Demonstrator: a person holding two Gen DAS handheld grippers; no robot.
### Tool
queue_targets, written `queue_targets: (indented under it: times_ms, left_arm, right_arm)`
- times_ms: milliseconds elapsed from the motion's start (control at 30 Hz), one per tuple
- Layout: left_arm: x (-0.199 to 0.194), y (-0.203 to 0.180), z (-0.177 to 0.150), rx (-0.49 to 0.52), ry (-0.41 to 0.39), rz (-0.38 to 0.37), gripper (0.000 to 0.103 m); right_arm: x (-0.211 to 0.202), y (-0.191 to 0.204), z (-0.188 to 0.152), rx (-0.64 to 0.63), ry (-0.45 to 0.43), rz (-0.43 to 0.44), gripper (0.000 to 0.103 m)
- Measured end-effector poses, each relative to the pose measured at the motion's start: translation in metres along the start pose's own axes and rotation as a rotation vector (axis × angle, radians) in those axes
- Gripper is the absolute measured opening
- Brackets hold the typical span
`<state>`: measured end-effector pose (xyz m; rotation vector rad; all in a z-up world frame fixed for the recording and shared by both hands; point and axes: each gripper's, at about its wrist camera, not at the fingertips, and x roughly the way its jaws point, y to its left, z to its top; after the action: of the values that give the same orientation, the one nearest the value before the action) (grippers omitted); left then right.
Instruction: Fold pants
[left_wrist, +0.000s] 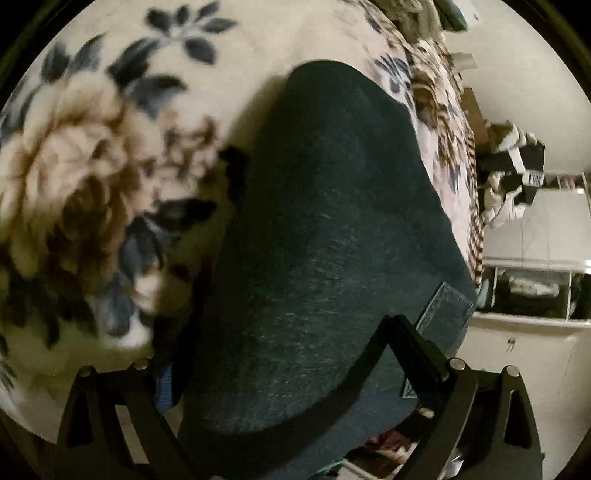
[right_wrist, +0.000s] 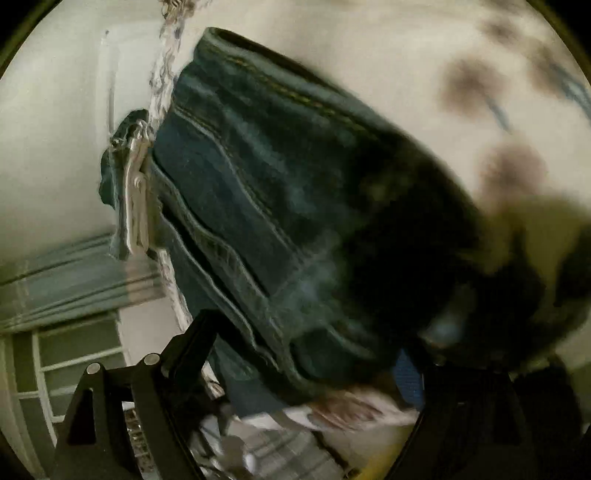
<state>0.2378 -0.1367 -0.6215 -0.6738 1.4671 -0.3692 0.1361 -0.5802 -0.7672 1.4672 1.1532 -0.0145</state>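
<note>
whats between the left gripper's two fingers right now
The dark jeans: in the left wrist view their denim fills the gap between the left gripper fingers, over the floral blanket.

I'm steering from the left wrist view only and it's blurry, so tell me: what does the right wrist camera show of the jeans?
Observer: The jeans fill it, seams and yellow stitching facing the camera.
Operator: Is anything on them?
Observer: A white clip-like piece sits at their left edge; it is too blurred to name.
Operator: Is the right gripper closed?
Observer: Denim lies between the fingers of the right gripper, but blur hides whether they pinch it.
</note>
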Motion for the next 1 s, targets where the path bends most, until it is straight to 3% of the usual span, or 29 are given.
queue_targets:
  times_ms: [133, 200, 300, 433, 467, 533, 567, 600, 633, 700, 800, 1000]
  left_arm:
    - [0.0, -0.001, 0.001, 0.024, 0.007, -0.008, 0.103]
    - [0.003, -0.001, 0.001, 0.033, 0.008, -0.011, 0.103]
    - [0.004, -0.003, 0.003, 0.051, 0.004, 0.004, 0.103]
    - [0.004, 0.002, 0.008, 0.02, -0.015, -0.003, 0.103]
    - [0.003, 0.002, 0.009, 0.021, -0.024, -0.007, 0.103]
    - [0.003, -0.004, 0.009, 0.053, -0.046, 0.002, 0.103]
    - [-0.001, -0.007, 0.006, 0.073, -0.078, -0.001, 0.097]
    - [-0.004, -0.009, 0.005, 0.088, -0.103, -0.005, 0.084]
    - [-0.007, -0.011, 0.003, 0.102, -0.124, 0.009, 0.075]
    - [-0.011, -0.011, 0.001, 0.1, -0.132, 0.013, 0.043]
    - [-0.025, -0.014, -0.002, 0.107, -0.137, -0.003, 0.029]
    - [-0.066, -0.053, -0.01, 0.168, -0.155, 0.005, 0.024]
  right_arm:
    - [-0.002, 0.0, 0.003, 0.073, -0.04, 0.096, 0.09]
    - [0.0, 0.005, 0.005, -0.008, -0.043, 0.049, 0.09]
    - [0.012, 0.004, 0.011, 0.007, -0.043, 0.055, 0.094]
    - [0.022, 0.028, 0.007, -0.063, -0.05, 0.024, 0.093]
    - [0.023, 0.029, 0.006, -0.064, -0.055, 0.022, 0.091]
    - [0.023, 0.03, 0.003, -0.062, -0.066, 0.008, 0.077]
    - [0.022, 0.03, 0.002, -0.062, -0.071, 0.006, 0.067]
    - [0.021, 0.031, 0.0, -0.062, -0.07, 0.009, 0.057]
    - [0.019, 0.033, -0.003, -0.071, -0.072, 0.003, 0.053]
    - [0.014, 0.043, -0.011, -0.106, -0.078, -0.013, 0.043]
    - [0.007, 0.06, -0.019, -0.142, -0.077, -0.037, 0.04]
    - [-0.013, 0.107, -0.031, -0.183, -0.055, -0.031, 0.037]
